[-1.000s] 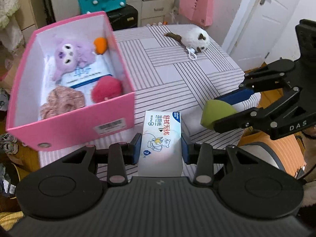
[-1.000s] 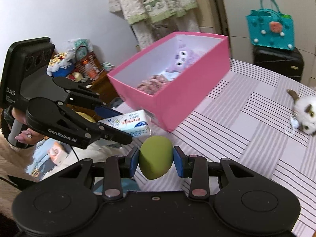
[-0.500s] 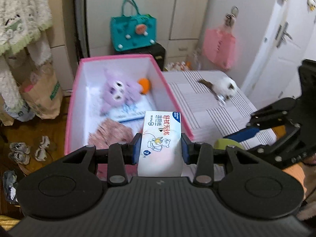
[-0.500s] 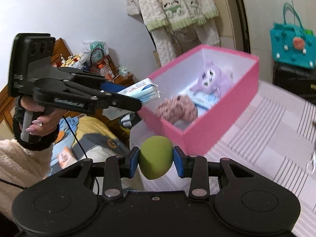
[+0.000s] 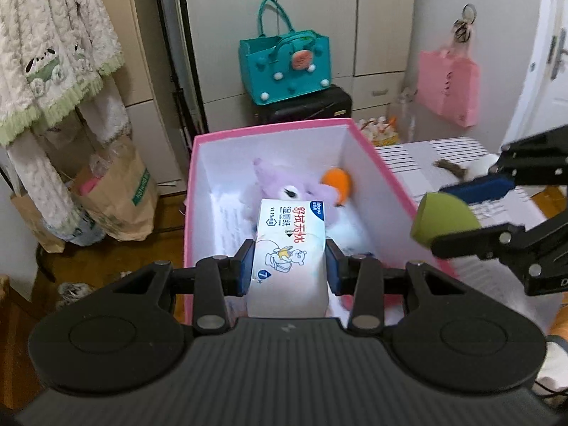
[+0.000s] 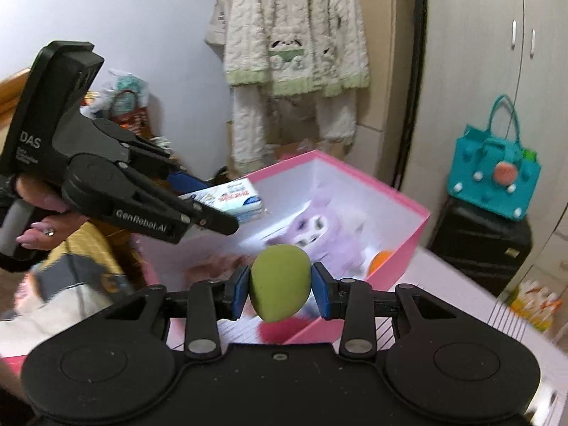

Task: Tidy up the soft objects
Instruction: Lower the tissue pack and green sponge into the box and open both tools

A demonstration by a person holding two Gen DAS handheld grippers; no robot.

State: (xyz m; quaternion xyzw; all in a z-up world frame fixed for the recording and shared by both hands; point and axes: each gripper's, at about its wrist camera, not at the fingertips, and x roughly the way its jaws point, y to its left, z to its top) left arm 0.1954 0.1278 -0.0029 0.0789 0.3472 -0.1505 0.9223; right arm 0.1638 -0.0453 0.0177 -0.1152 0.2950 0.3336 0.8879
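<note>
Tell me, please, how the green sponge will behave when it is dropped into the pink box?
The green sponge looks soft and light: the right gripper holds it by the sides alone. Its egg shape may roll a little, yet the purple plush in the pink box would probably stop it.

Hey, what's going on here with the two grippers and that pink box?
A person is tidying soft things into the pink box. The left gripper holds a pack of wet wipes over the open box, and the right gripper grips a green sponge just beside it. A purple plush toy already lies inside.
</note>
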